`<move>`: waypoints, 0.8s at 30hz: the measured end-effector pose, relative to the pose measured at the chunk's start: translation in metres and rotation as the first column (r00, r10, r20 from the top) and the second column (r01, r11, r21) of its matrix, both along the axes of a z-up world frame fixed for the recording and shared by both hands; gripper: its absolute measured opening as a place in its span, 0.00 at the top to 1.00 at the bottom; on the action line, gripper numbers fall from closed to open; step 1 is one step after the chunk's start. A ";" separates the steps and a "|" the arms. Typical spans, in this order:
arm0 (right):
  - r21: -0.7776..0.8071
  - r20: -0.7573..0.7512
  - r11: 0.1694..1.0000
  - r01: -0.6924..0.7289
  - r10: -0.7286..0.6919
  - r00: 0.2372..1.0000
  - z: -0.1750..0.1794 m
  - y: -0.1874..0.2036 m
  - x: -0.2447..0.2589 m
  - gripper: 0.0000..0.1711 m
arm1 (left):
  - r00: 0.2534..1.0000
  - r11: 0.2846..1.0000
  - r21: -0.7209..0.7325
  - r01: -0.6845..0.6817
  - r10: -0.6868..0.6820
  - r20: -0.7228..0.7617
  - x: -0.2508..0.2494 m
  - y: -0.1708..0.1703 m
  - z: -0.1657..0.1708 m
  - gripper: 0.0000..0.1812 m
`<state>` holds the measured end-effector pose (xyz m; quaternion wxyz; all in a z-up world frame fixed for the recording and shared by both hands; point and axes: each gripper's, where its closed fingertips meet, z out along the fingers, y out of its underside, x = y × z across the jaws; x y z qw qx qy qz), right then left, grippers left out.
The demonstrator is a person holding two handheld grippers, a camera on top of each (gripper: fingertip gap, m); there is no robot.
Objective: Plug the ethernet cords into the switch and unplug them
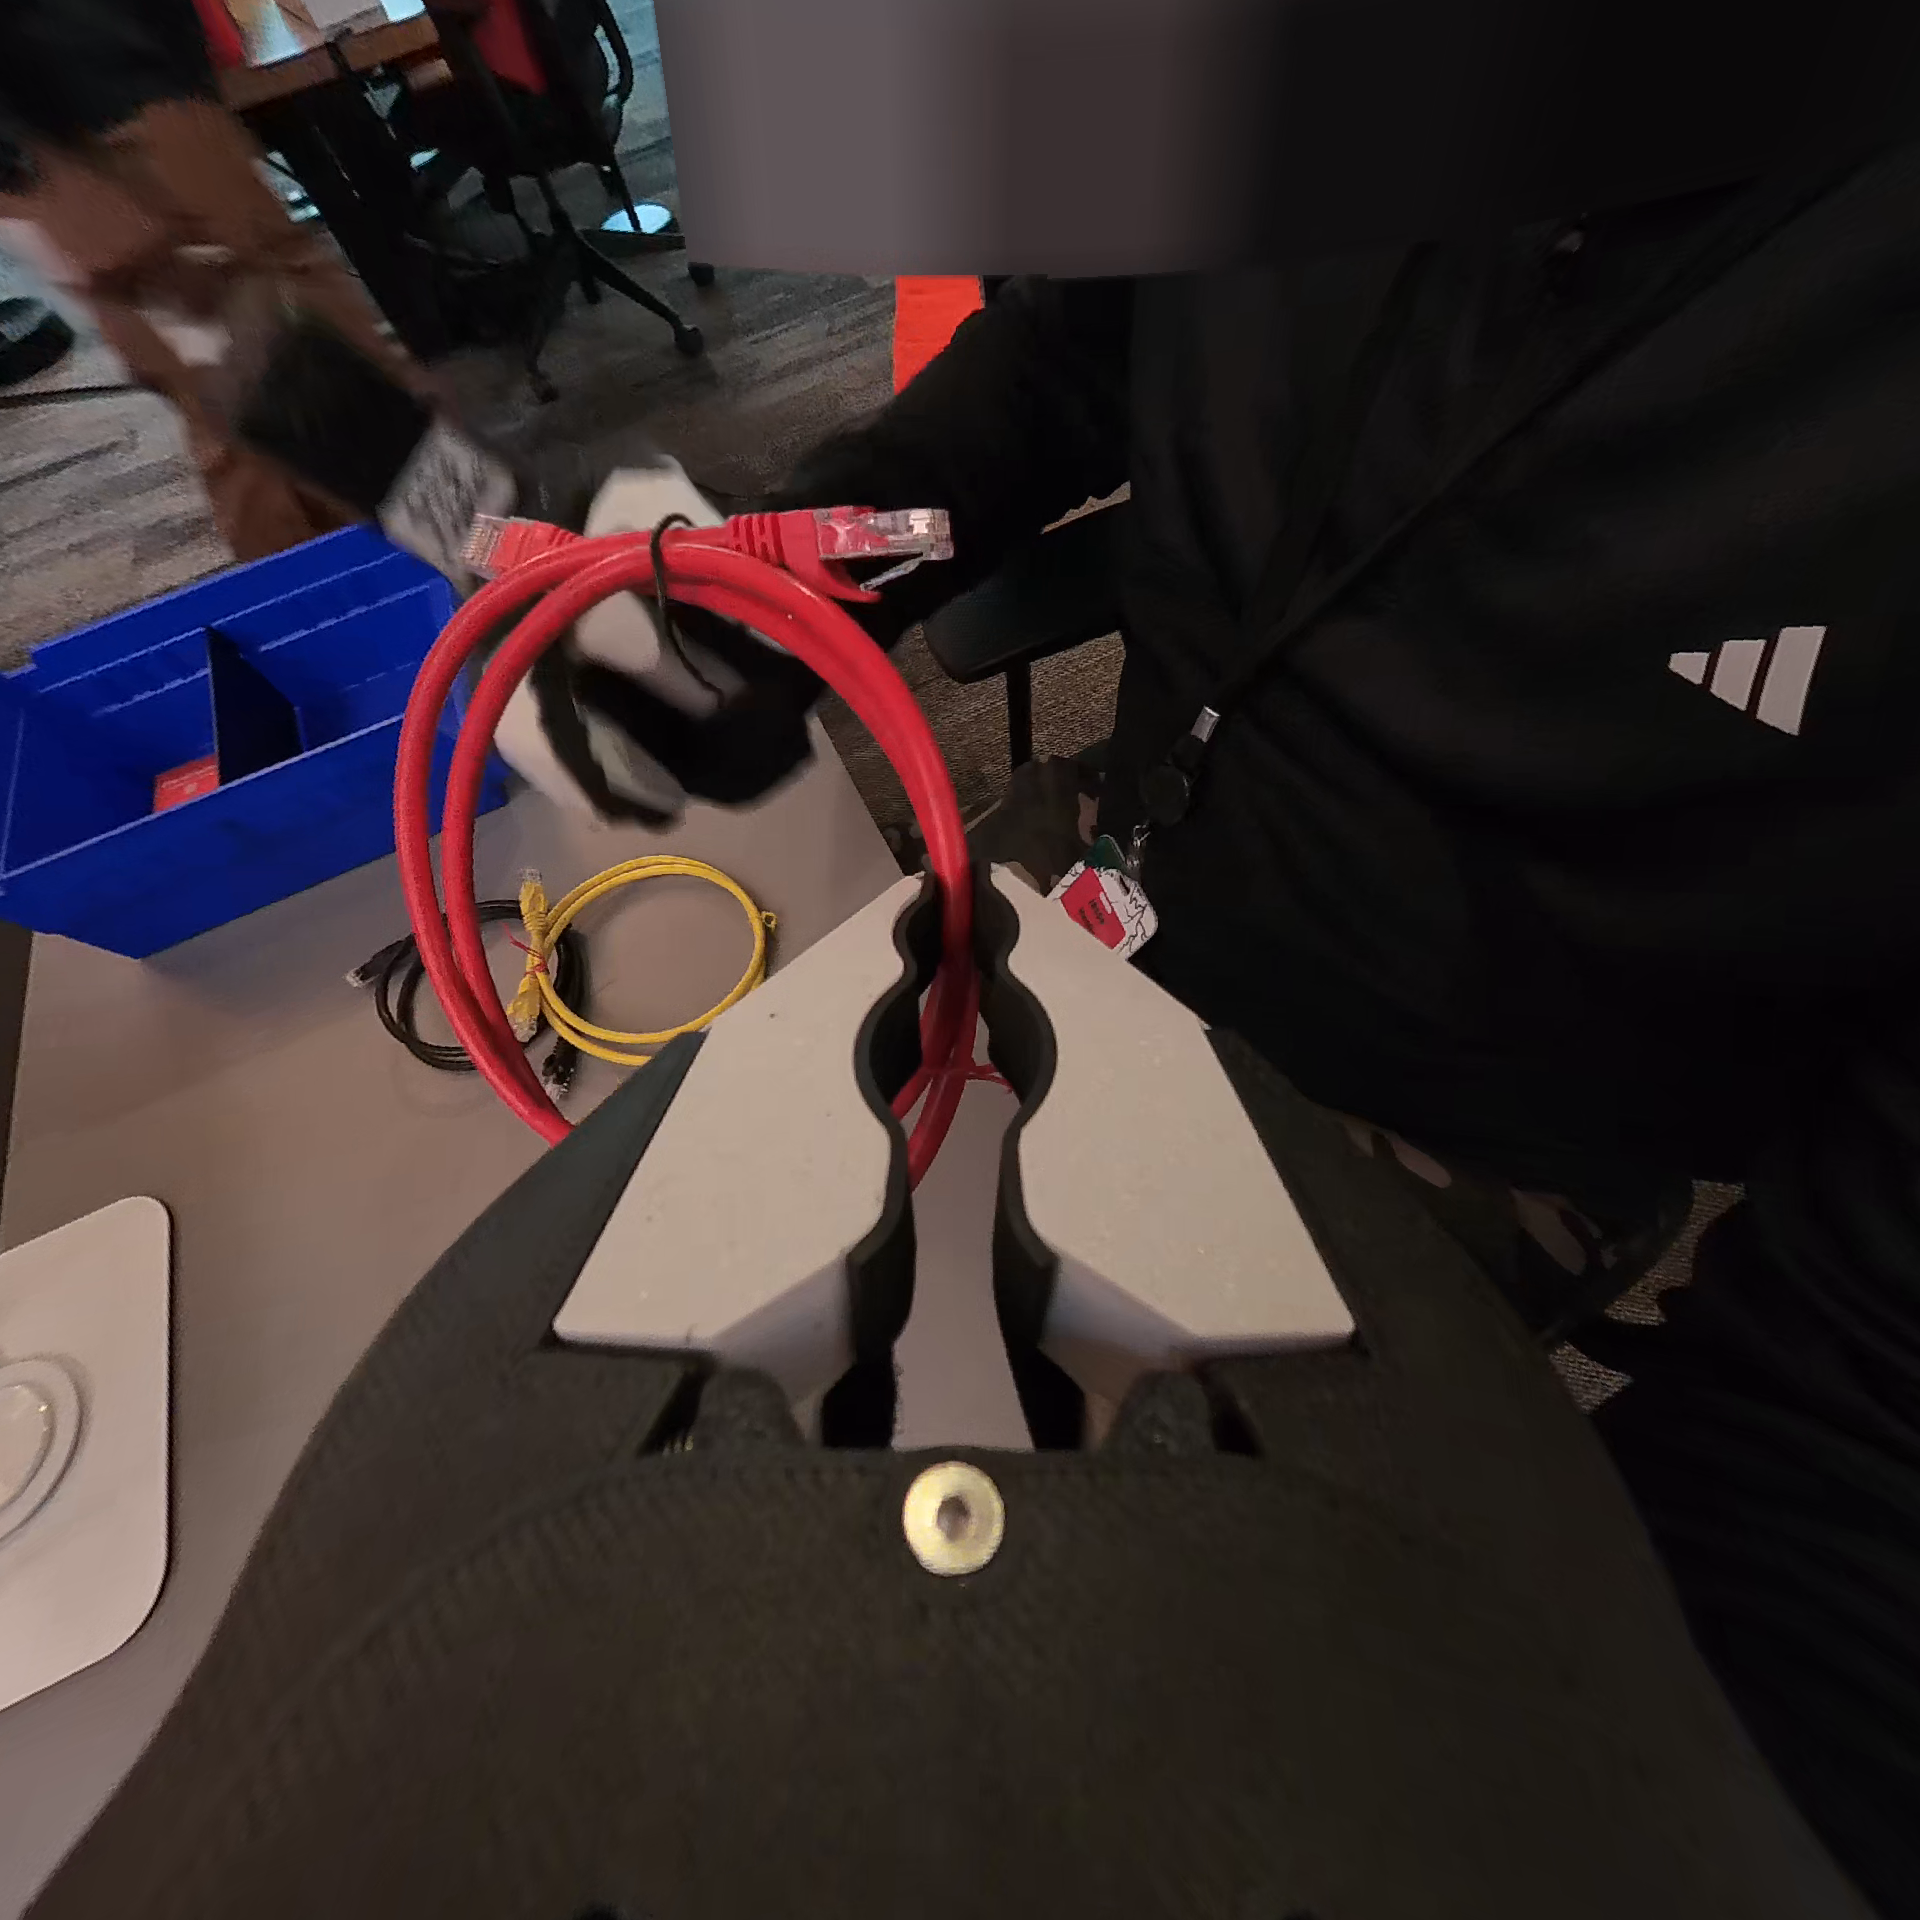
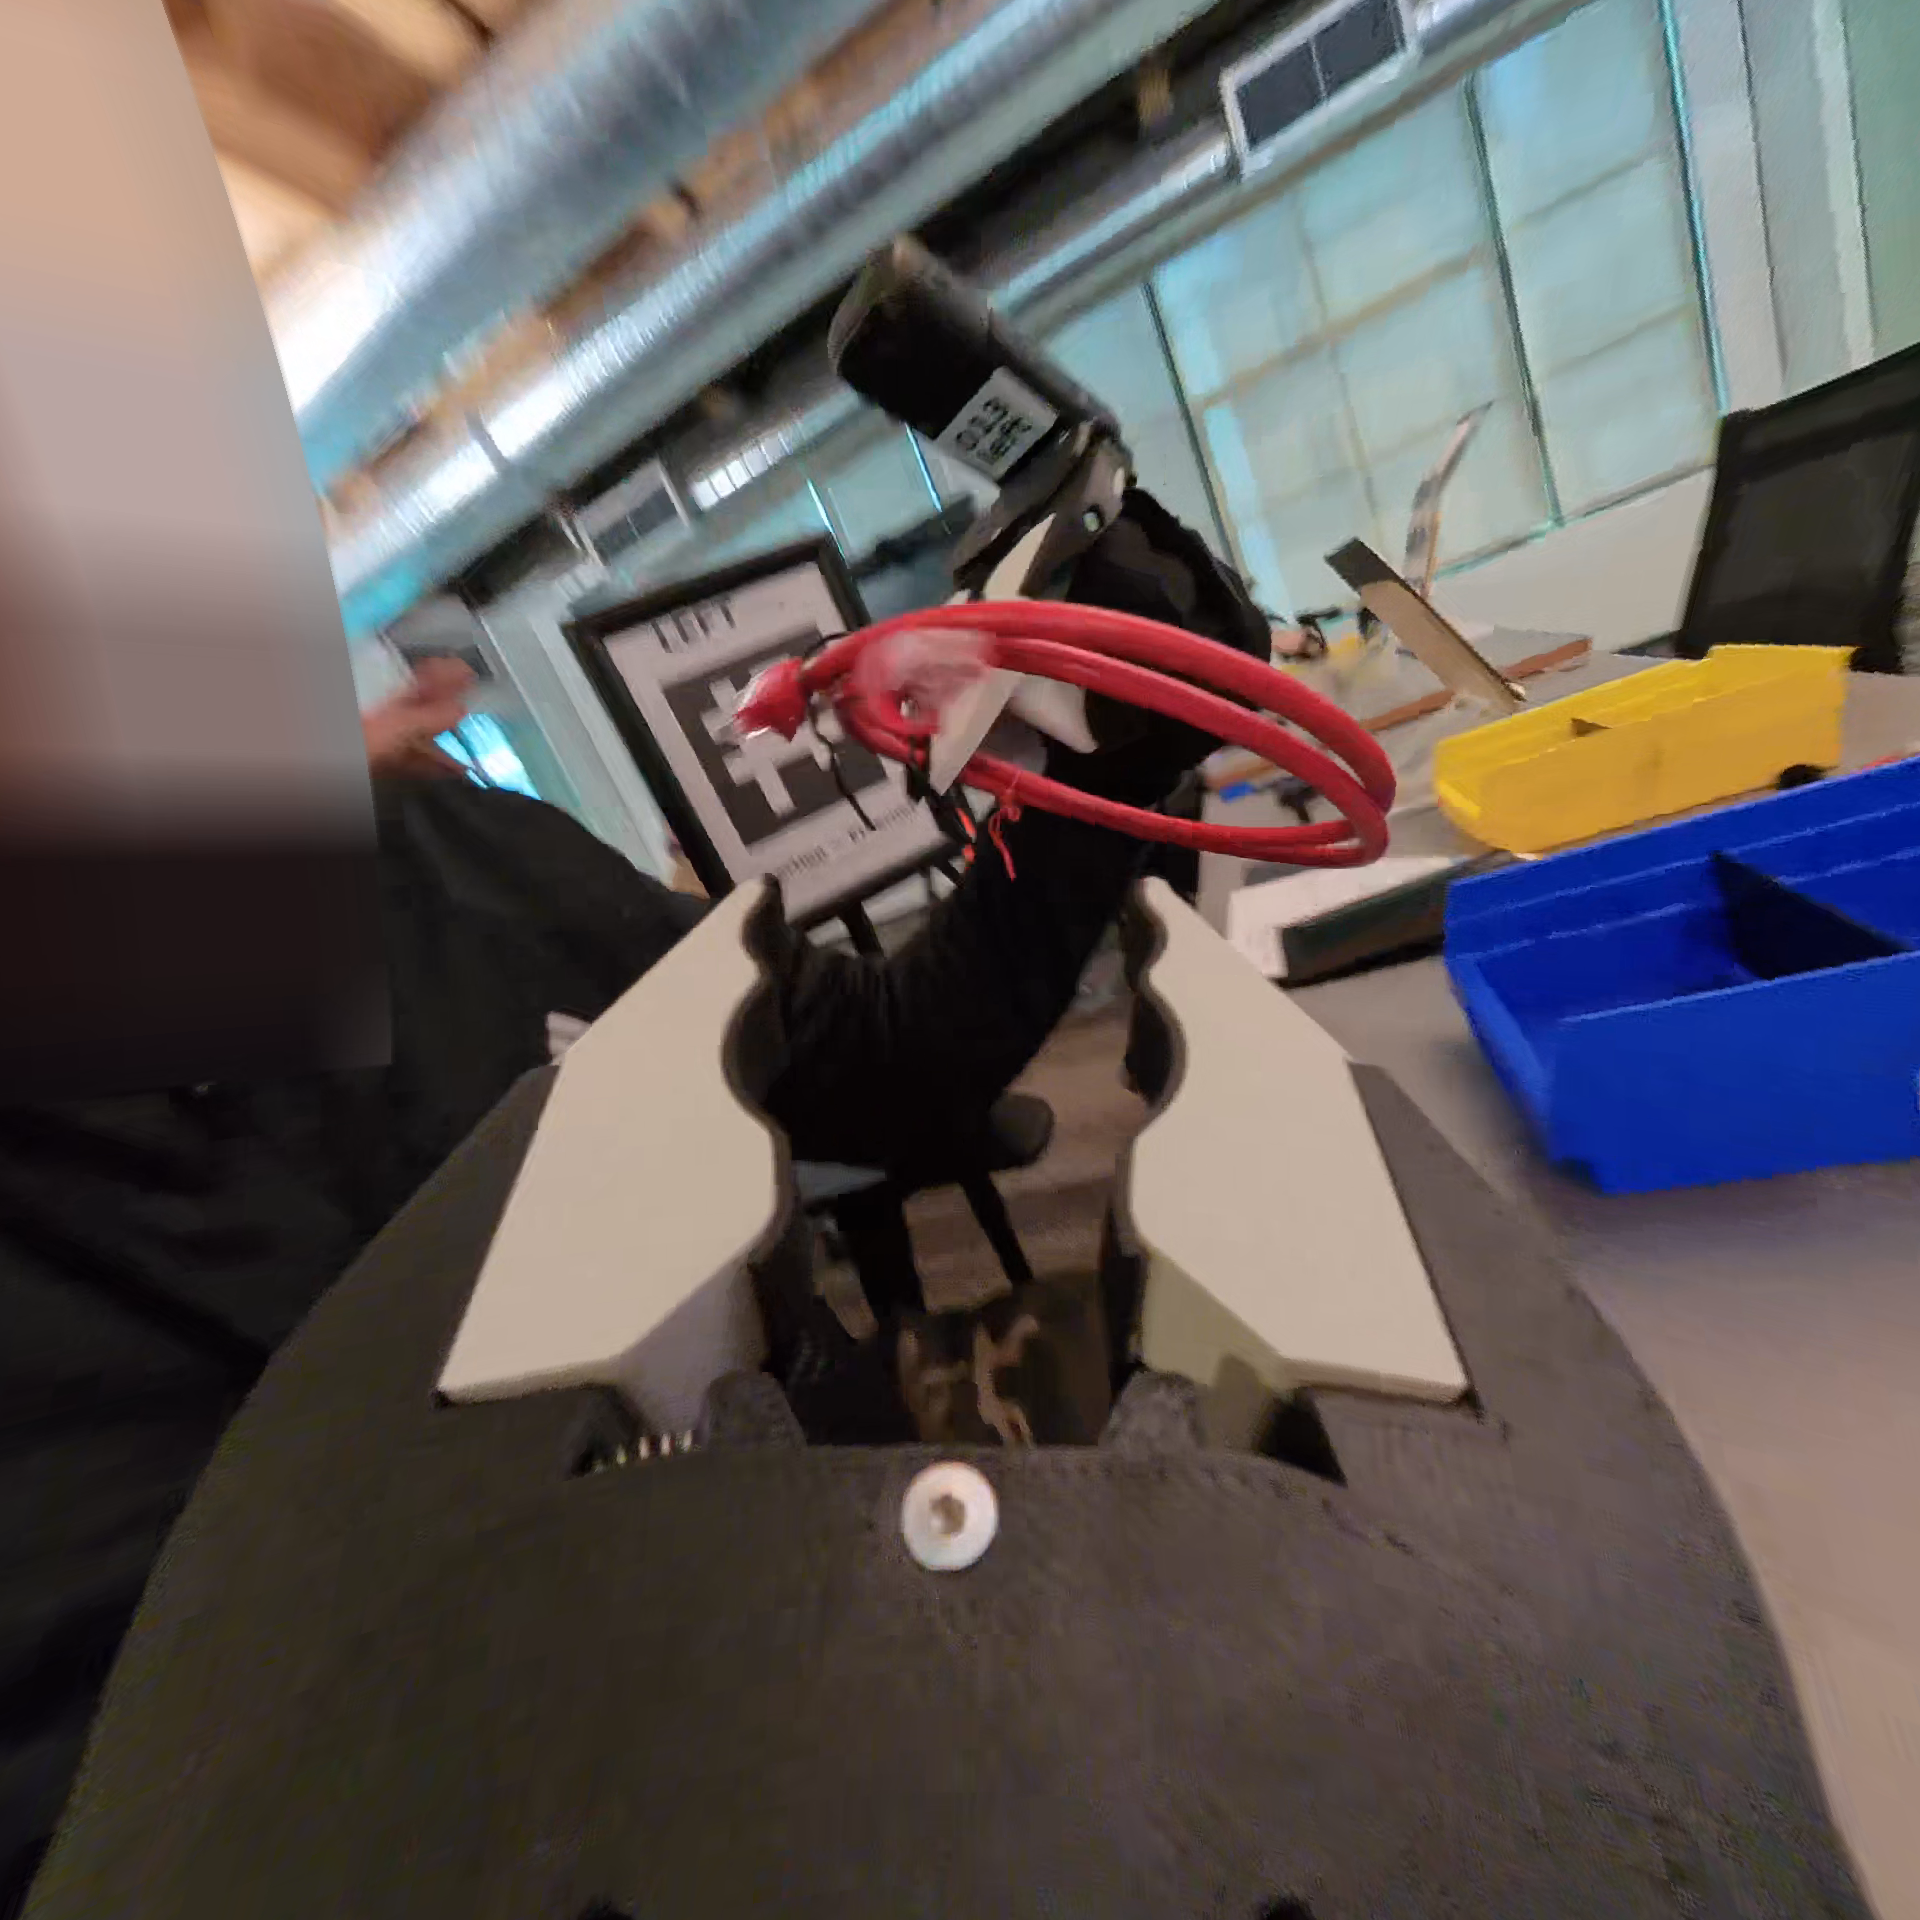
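Note:
My left gripper (image 1: 954, 883) is shut on a coiled red ethernet cord (image 1: 416, 790) and holds it up above the grey table (image 1: 260, 1122). The coil is tied with a black twist tie, and its two clear plugs (image 1: 883, 535) sit at the top. My right gripper (image 2: 951, 935) is open and empty. It shows blurred behind the coil in the left wrist view (image 1: 623, 717). In the right wrist view the left gripper (image 2: 997, 727) holds the red coil (image 2: 1247, 821) ahead of my open fingers. I cannot make out a switch for certain.
A coiled yellow cord (image 1: 665, 966) and a black cord (image 1: 416, 1008) lie on the table. A blue divided bin (image 1: 208, 748) stands behind them, also (image 2: 1683, 1039), beside a yellow bin (image 2: 1631, 748). A white rounded flat object (image 1: 83, 1455) lies at the left. A person in black stands close at the right.

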<state>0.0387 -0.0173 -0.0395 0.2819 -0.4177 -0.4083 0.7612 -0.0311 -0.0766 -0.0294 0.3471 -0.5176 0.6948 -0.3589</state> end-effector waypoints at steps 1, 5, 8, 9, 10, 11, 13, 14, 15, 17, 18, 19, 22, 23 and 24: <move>-0.054 -0.034 0.998 -0.034 0.032 0.999 -0.002 0.001 -0.004 0.60 | 1.000 1.000 0.003 -0.004 0.004 0.000 0.001 0.001 0.000 0.99; -0.164 -0.158 0.971 -0.174 0.149 0.976 -0.002 -0.004 -0.014 0.51 | 1.000 1.000 0.002 -0.004 0.004 0.002 0.002 0.001 -0.001 0.99; -0.138 -0.236 0.964 -0.228 0.191 0.953 0.010 -0.010 -0.017 0.49 | 1.000 1.000 -0.009 0.009 -0.008 0.019 0.000 0.001 0.000 0.99; -0.134 -0.263 0.960 -0.248 0.207 0.942 0.015 -0.011 -0.016 0.50 | 1.000 1.000 -0.012 0.008 -0.008 0.023 0.000 0.002 0.000 0.99; -0.127 -0.285 0.955 -0.267 0.223 0.932 0.019 -0.012 -0.016 0.50 | 1.000 1.000 -0.014 0.009 -0.009 0.025 -0.001 0.002 0.000 0.99; -0.118 -0.292 0.952 -0.283 0.239 0.926 0.022 -0.013 -0.018 0.50 | 1.000 1.000 -0.017 0.009 -0.008 0.024 -0.001 0.003 -0.001 0.99; -0.108 -0.310 0.946 -0.306 0.260 0.914 0.027 -0.014 -0.020 0.50 | 1.000 1.000 -0.021 0.011 -0.010 0.022 0.000 0.004 -0.002 0.99; -0.104 -0.315 0.943 -0.316 0.270 0.910 0.029 -0.015 -0.022 0.51 | 1.000 1.000 -0.024 0.013 -0.012 0.021 0.000 0.005 -0.003 0.99; -0.100 -0.318 0.940 -0.325 0.279 0.906 0.030 -0.015 -0.023 0.53 | 1.000 1.000 -0.025 0.012 -0.012 0.018 0.001 0.005 -0.004 0.99; -0.094 -0.326 0.934 -0.344 0.298 0.897 0.032 -0.017 -0.025 0.55 | 1.000 1.000 -0.028 0.012 -0.012 0.015 0.002 0.006 -0.005 0.99; -0.083 -0.327 0.934 -0.347 0.303 0.895 0.031 -0.019 -0.026 0.57 | 1.000 1.000 -0.029 0.011 -0.011 0.014 0.002 0.006 -0.006 0.99; -0.072 -0.332 0.933 -0.351 0.310 0.891 0.031 -0.020 -0.026 0.61 | 1.000 0.999 -0.030 0.011 -0.011 0.014 0.002 0.007 -0.006 0.98; -0.062 -0.334 0.930 -0.363 0.323 0.885 0.030 -0.023 -0.025 0.66 | 1.000 1.000 -0.030 0.008 -0.008 0.015 0.001 0.007 -0.006 0.99; -0.059 -0.335 0.930 -0.364 0.325 0.884 0.030 -0.023 -0.024 0.67 | 1.000 1.000 -0.030 0.007 -0.006 0.016 0.001 0.008 -0.006 0.99; -0.058 -0.338 0.929 -0.365 0.325 0.883 0.030 -0.023 -0.024 0.69 | 1.000 1.000 -0.030 0.006 -0.005 0.015 0.001 0.008 -0.006 0.99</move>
